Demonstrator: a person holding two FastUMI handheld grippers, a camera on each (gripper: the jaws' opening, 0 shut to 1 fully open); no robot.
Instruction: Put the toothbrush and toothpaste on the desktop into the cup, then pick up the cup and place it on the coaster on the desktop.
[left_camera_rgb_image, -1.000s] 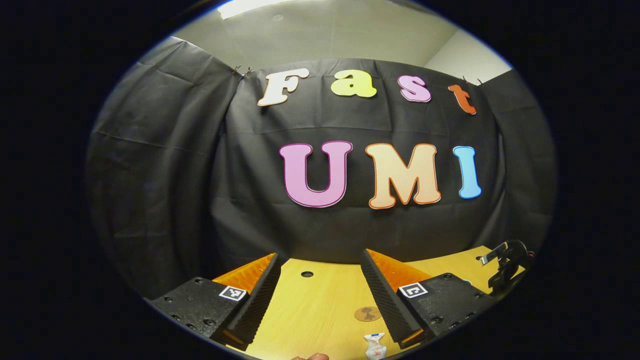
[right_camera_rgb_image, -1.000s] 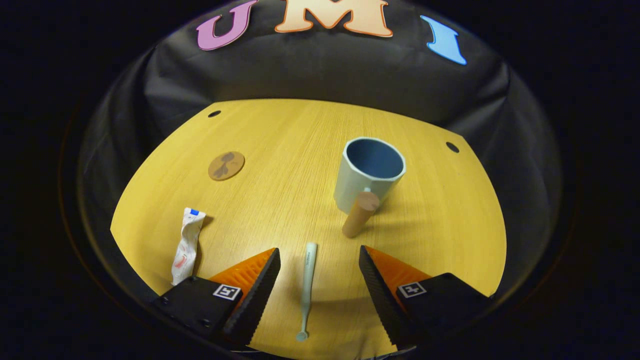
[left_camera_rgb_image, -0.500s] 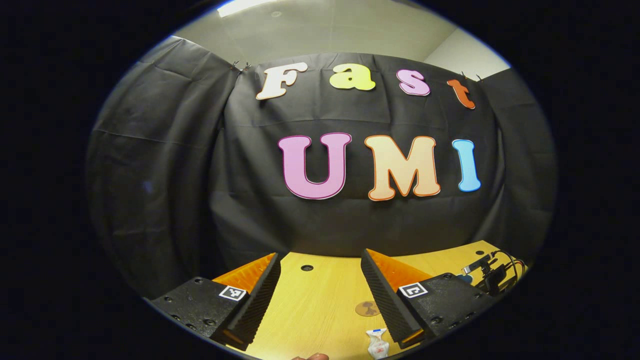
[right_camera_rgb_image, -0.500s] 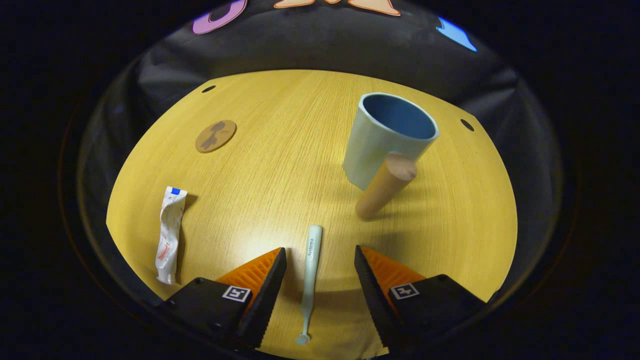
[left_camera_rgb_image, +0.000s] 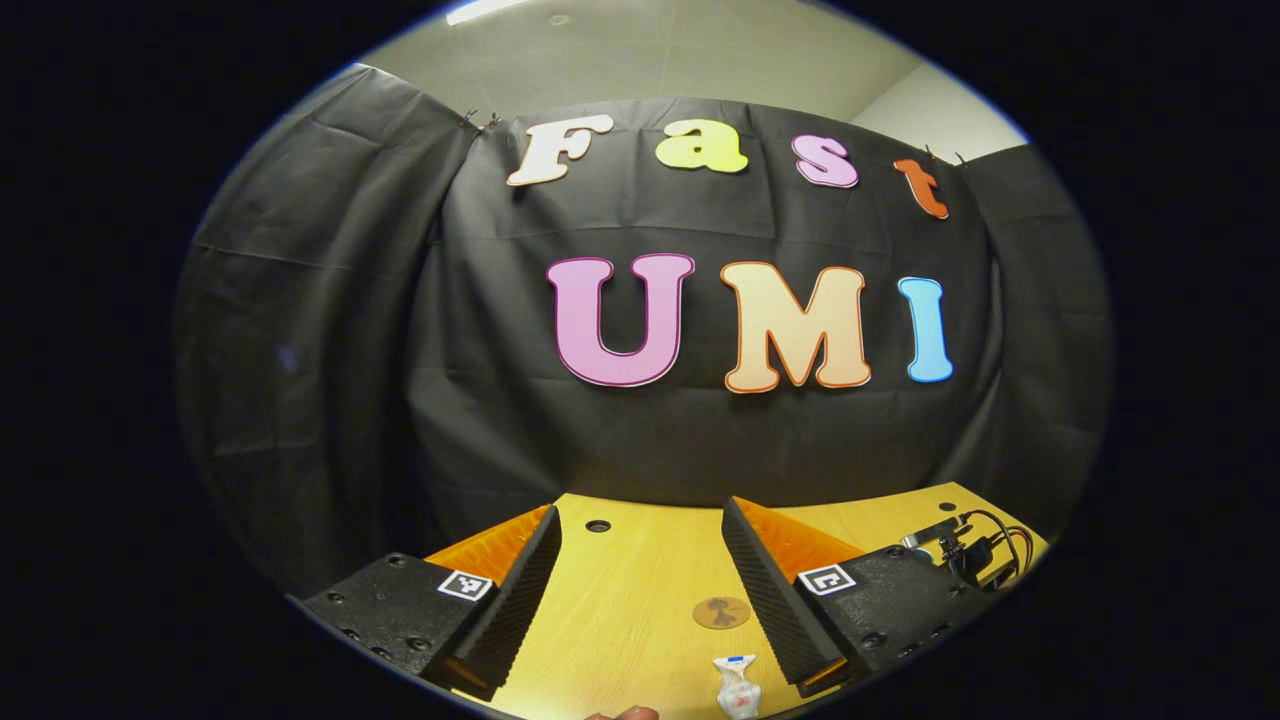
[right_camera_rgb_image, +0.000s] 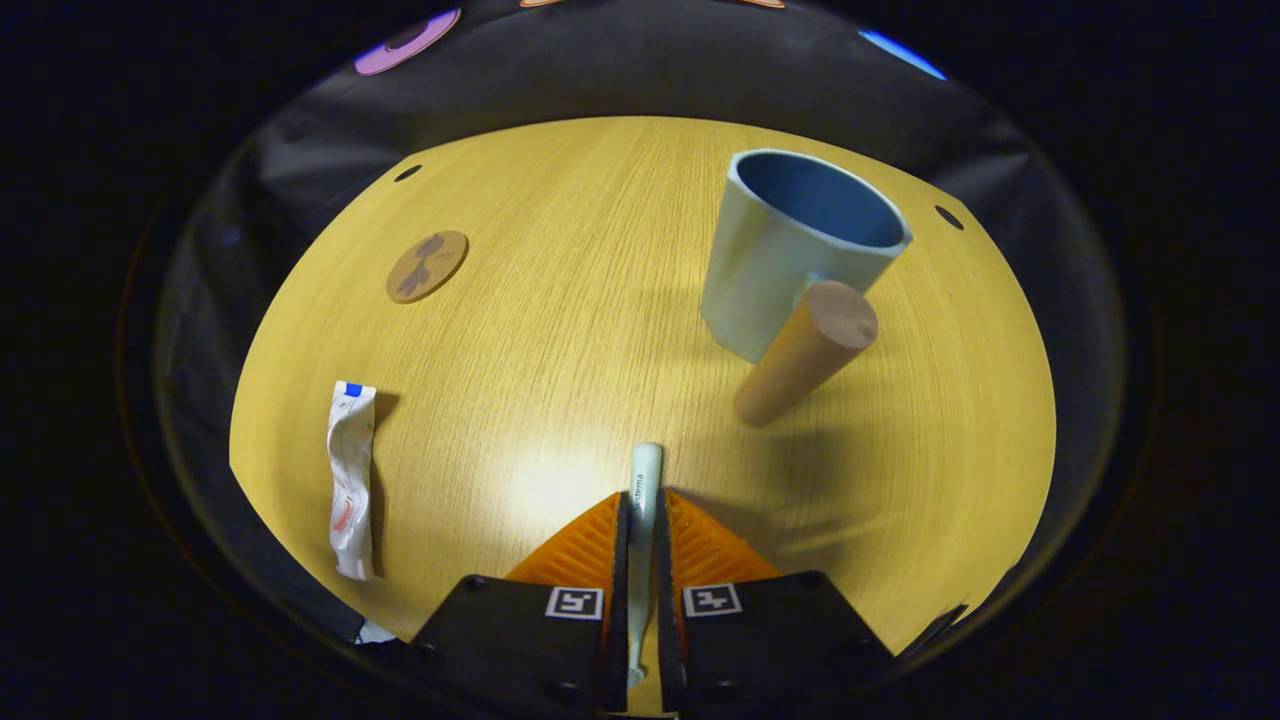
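Wooden desktop (right_camera_rgb_image: 560, 330), black cloth wall (left_camera_rgb_image: 330, 330)

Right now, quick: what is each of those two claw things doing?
Left gripper: open, holding nothing, above the desk.
Right gripper: closed on the toothbrush.

a yellow wood-grained table (right_camera_rgb_image: 560, 300) is seen; a pale green cup (right_camera_rgb_image: 765, 285), blue inside, with a tan handle; a brown coaster (right_camera_rgb_image: 427, 266) with a darker pattern; a white toothpaste (right_camera_rgb_image: 350, 480), blue-capped and red-marked; a pale mint toothbrush (right_camera_rgb_image: 643, 480).
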